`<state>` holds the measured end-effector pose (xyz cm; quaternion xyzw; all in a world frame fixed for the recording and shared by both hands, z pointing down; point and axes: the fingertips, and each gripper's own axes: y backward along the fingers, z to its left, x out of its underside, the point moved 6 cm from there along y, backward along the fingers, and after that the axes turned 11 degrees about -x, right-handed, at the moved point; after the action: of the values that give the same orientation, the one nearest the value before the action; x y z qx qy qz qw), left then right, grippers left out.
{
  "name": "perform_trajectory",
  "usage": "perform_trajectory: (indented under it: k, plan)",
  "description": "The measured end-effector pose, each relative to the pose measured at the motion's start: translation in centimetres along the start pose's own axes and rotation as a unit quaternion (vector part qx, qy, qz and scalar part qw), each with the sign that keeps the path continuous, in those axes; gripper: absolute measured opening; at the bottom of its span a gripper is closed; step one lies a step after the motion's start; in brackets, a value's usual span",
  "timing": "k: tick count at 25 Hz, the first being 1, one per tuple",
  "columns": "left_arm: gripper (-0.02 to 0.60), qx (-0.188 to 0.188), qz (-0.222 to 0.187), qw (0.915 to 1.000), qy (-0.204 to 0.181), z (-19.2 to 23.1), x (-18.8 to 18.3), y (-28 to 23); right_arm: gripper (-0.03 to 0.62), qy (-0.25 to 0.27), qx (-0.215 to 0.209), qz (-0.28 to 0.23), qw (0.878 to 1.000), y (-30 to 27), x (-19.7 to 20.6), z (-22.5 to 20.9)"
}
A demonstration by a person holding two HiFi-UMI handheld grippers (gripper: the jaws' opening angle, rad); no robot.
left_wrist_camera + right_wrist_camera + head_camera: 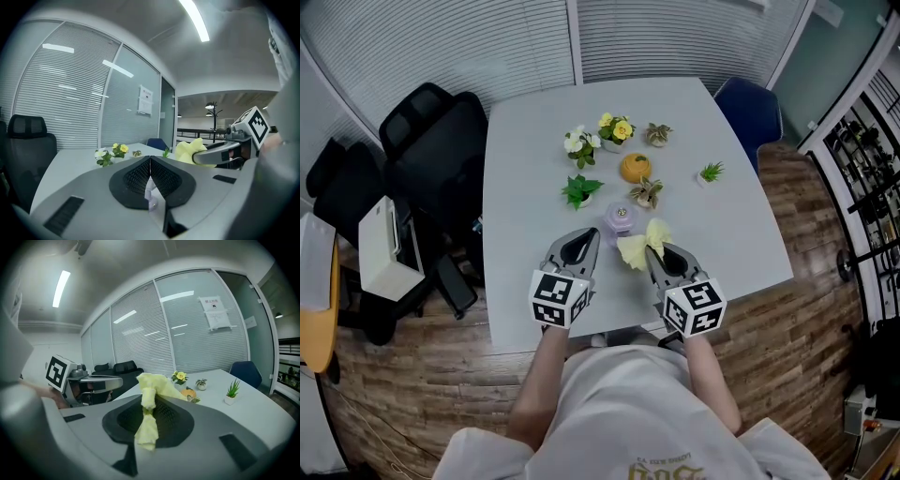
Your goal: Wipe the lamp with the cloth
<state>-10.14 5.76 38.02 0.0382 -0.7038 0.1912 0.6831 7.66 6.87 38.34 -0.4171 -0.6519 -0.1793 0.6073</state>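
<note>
The small lavender lamp (621,220) shows just past the tips of both grippers, over the near part of the grey table (525,187). My left gripper (590,234) is shut, and in the left gripper view a thin pale lavender part of the lamp (150,191) sits pinched between its jaws (150,159); the lamp's body is hidden there. My right gripper (654,248) is shut on the yellow cloth (639,246), which bunches out of the jaws (150,397) as a crumpled cloth (149,390). The cloth (190,151) lies right beside the lamp.
Several small potted plants (581,142) and an orange pumpkin-like ornament (635,167) stand on the table's far half. A black office chair (431,141) is left of the table, a blue chair (750,108) at the far right. The table's near edge runs under my hands.
</note>
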Motion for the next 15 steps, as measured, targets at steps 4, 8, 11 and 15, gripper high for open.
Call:
perform_trajectory:
  k: [4, 8, 11, 15]
  plan:
    - [0.005, 0.001, 0.002, 1.0000, -0.003, -0.32, 0.05, 0.02, 0.054, 0.001, -0.004, 0.002, 1.000, 0.02, 0.04, 0.12]
    - [0.005, -0.001, -0.001, 1.0000, -0.001, -0.21, 0.00, 0.09, 0.054, 0.002, -0.006, 0.004, 1.000, 0.05, 0.02, 0.19]
    - [0.005, 0.001, 0.001, 1.0000, 0.000, -0.30, 0.15, 0.15, 0.054, 0.006, -0.012, 0.008, 1.000, 0.10, 0.10, 0.27]
    - [0.005, 0.000, 0.003, 1.0000, -0.001, -0.30, 0.28, 0.17, 0.052, 0.008, -0.014, 0.011, 1.000, 0.17, 0.21, 0.25]
